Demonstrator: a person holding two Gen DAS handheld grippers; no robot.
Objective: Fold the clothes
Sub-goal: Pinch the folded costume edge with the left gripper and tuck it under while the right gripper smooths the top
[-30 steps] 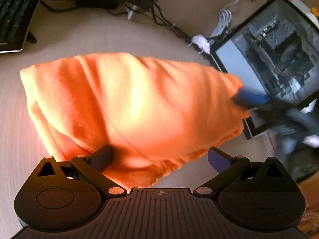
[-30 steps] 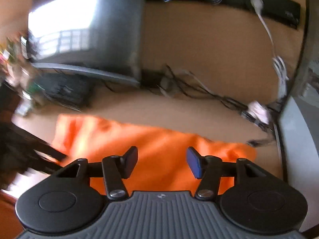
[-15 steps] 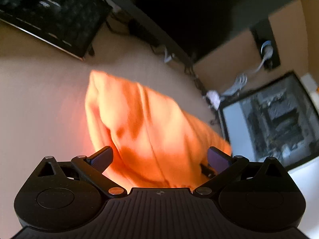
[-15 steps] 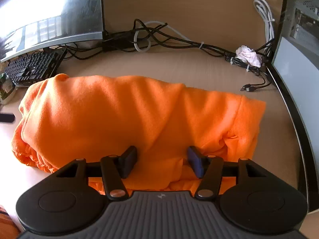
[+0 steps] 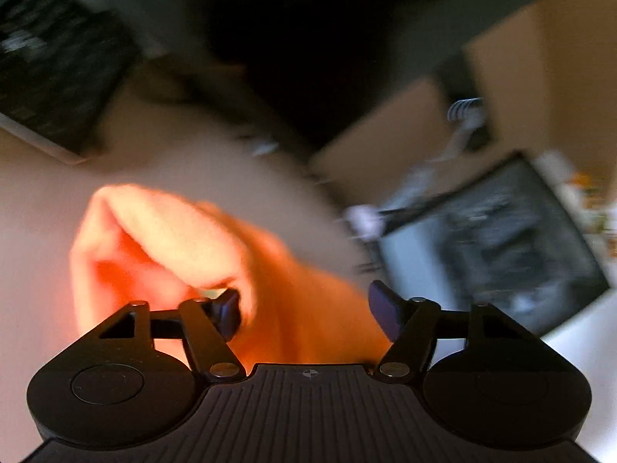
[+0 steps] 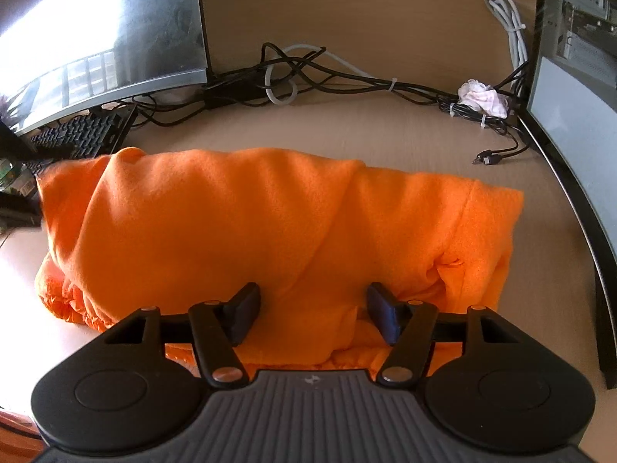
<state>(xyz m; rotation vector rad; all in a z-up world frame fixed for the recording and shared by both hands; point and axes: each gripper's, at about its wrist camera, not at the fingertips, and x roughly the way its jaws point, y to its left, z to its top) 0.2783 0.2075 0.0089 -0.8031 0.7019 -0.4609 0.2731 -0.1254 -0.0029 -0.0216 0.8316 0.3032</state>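
While the left hand-held gripper (image 5: 304, 308) closes, seemingly on nothing, the right hand-held gripper (image 6: 312, 312) opens astride the orange garment (image 6: 250, 223)

Garment (image 6: 239, 223): plain orange, no pattern; desk (image 6: 385, 131): light beige wood grain; keyboard (image 6: 81, 135): black; cables (image 6: 347, 81): black, one white; crumpled tissue (image 6: 482, 96): white-pink; gripper pads (image 6: 385, 316): dark blue

Each hand-held gripper (image 6: 312, 314) — black ribbed body, round discs, silver screws — bears blue pads (image 6: 380, 314).

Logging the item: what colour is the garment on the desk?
Plain orange garment, clearest in the right wrist view.
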